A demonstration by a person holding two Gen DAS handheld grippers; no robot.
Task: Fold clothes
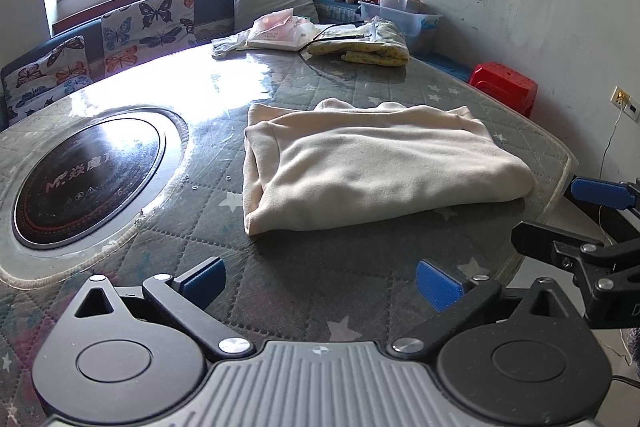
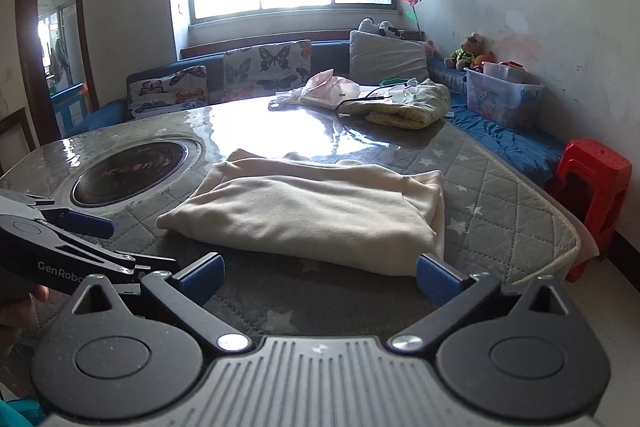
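Left wrist: left hand-held gripper (image 1: 320, 283) wide open — empty, short of garment (image 1: 376, 163).

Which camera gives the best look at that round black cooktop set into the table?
The left wrist view. There the round black cooktop sits close and large, with its printed logo and ring markings easy to see. In the right wrist view the cooktop is farther off, flattened into a thin oval and washed by window glare, so its printing is blurred.
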